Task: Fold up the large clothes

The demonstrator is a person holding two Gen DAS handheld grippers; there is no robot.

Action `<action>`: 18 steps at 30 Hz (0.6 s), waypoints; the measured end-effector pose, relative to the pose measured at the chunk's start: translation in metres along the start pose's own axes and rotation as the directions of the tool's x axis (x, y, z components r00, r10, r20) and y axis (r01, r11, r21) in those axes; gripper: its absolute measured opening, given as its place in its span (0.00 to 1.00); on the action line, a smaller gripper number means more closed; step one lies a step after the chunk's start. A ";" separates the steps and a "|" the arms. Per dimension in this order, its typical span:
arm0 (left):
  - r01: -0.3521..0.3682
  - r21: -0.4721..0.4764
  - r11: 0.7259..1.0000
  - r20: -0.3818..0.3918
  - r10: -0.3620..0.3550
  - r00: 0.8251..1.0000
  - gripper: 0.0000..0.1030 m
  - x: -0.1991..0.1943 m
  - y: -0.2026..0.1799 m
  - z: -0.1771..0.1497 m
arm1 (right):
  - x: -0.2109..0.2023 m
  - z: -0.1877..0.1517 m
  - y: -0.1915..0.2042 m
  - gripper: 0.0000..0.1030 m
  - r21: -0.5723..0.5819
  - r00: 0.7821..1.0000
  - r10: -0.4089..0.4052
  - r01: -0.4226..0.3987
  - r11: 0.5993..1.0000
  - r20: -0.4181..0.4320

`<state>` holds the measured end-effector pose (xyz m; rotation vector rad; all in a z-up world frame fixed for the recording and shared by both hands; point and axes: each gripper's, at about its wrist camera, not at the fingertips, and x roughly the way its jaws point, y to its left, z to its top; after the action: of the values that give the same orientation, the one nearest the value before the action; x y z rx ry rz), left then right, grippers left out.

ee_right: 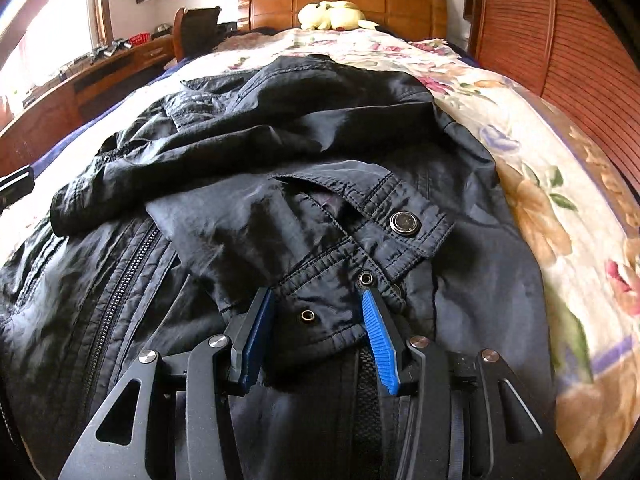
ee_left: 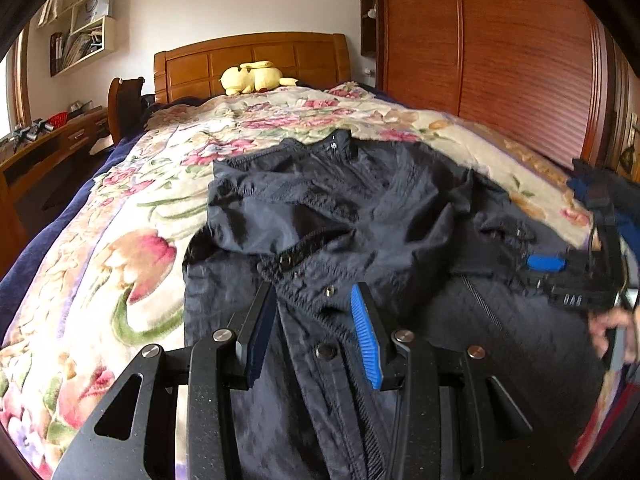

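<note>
A large dark navy jacket (ee_left: 360,216) lies crumpled on a floral bedspread (ee_left: 120,208), sleeves folded over its body. My left gripper (ee_left: 314,292) is open, its jaws hovering over the jacket's snap-button placket. My right gripper (ee_right: 318,296) is open, its jaws on either side of a snap-button cuff (ee_right: 400,224) of a sleeve lying on the jacket (ee_right: 280,140). The right gripper also shows in the left wrist view (ee_left: 548,264) at the jacket's right edge, held by a hand.
A yellow plush toy (ee_left: 252,76) lies by the wooden headboard (ee_left: 248,56). A wooden wardrobe (ee_left: 500,60) stands along the bed's right side. A desk (ee_left: 48,148) and chair (ee_left: 124,100) stand to the left. The bedspread (ee_right: 540,168) is bare right of the jacket.
</note>
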<state>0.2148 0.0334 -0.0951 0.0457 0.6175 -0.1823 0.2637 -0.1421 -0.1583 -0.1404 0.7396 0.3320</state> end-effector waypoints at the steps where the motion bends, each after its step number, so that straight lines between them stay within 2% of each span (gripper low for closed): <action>1: 0.006 -0.008 1.000 0.002 -0.006 1.000 0.39 0.000 0.002 0.006 | 0.000 -0.002 -0.001 0.46 0.002 1.000 0.002 -0.002 1.000 0.006; 6: 0.027 -0.037 0.999 -0.024 -0.028 0.999 0.39 0.011 0.006 0.026 | -0.003 -0.008 -0.004 0.46 0.004 1.000 0.002 -0.002 1.000 0.018; 11: 0.012 -0.010 1.000 -0.105 -0.013 0.994 0.42 0.043 0.002 0.034 | -0.004 -0.010 -0.008 0.46 0.018 1.000 0.021 -0.022 1.000 0.023; 13: 0.007 -0.004 1.000 -0.147 -0.007 0.989 0.49 0.060 0.000 0.033 | -0.004 -0.010 -0.008 0.46 0.020 0.999 0.022 -0.023 1.000 0.023; 18: -0.047 0.046 0.998 -0.240 0.057 0.969 0.49 0.096 -0.005 0.021 | -0.005 -0.010 -0.007 0.47 0.022 0.999 0.024 -0.024 0.999 0.023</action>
<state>0.3030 0.0114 -0.1333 0.1235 0.8549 -0.1392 0.2564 -0.1528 -0.1622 -0.1062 0.7223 0.3476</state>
